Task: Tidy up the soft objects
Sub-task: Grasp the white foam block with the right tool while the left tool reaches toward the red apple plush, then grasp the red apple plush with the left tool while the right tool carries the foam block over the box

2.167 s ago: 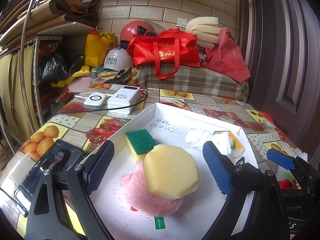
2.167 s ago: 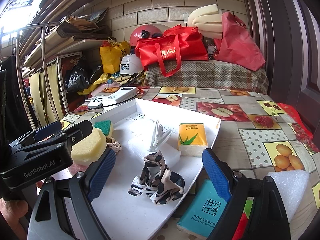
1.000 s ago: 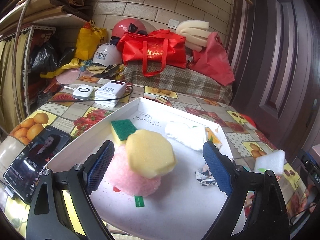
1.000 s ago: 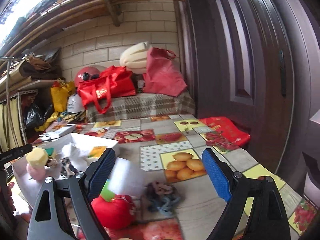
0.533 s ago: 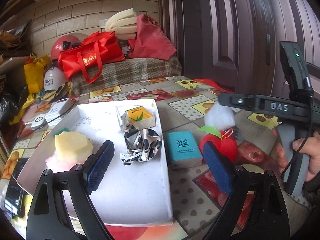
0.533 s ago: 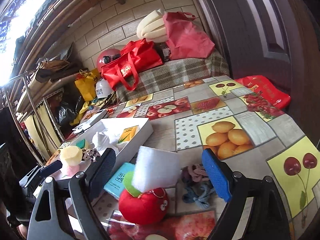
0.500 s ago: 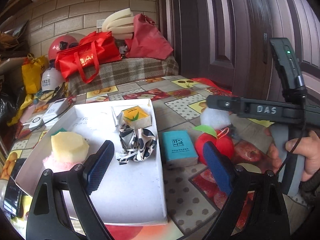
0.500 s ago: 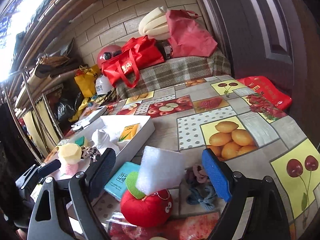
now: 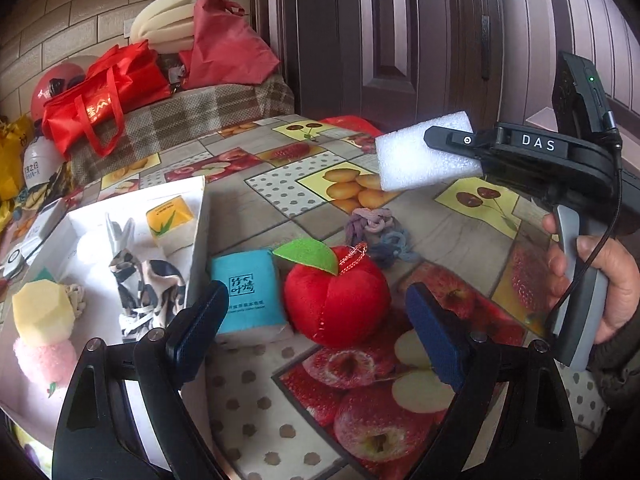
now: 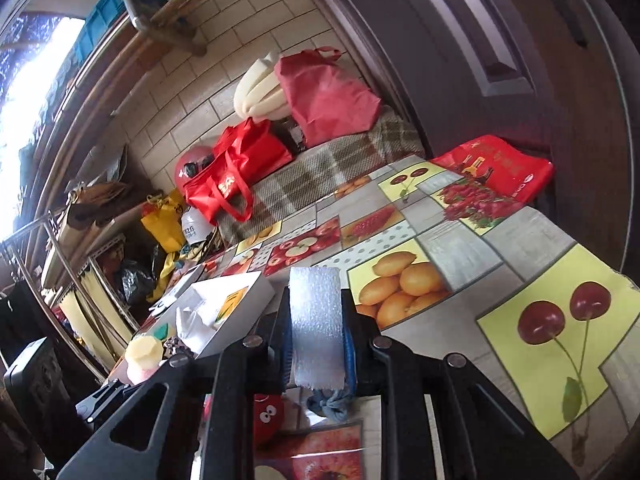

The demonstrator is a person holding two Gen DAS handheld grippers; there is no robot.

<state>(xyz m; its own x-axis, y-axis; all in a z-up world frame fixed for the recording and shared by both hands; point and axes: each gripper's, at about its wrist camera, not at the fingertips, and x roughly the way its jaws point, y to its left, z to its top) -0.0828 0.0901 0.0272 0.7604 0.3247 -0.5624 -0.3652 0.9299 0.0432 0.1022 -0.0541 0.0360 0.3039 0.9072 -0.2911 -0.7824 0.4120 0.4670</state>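
Observation:
My right gripper (image 10: pixel 318 344) is shut on a white foam block (image 10: pixel 317 324) and holds it in the air above the table; the block also shows in the left wrist view (image 9: pixel 424 156). My left gripper (image 9: pixel 316 320) is open and empty, just in front of a red plush apple (image 9: pixel 336 300). A teal tissue pack (image 9: pixel 246 290) lies left of the apple and a knotted cloth scrunchie (image 9: pixel 380 232) lies behind it. The white tray (image 9: pixel 198 216) at the left holds a yellow sponge (image 9: pixel 42 314), a pink puff (image 9: pixel 44 356), a patterned cloth (image 9: pixel 148 280) and a yellow tissue pack (image 9: pixel 170 216).
The table has a fruit-print cover (image 9: pixel 280 400). Red bags (image 9: pixel 100 100) and foam rolls (image 9: pixel 164 20) sit on a plaid bench at the back. A dark door (image 9: pixel 400 40) stands on the right. A red bag (image 10: pixel 496 168) lies at the table's far edge.
My right gripper has closed on the white foam block and lifted it off the table. My left gripper has swung right, from the tray towards the plush apple.

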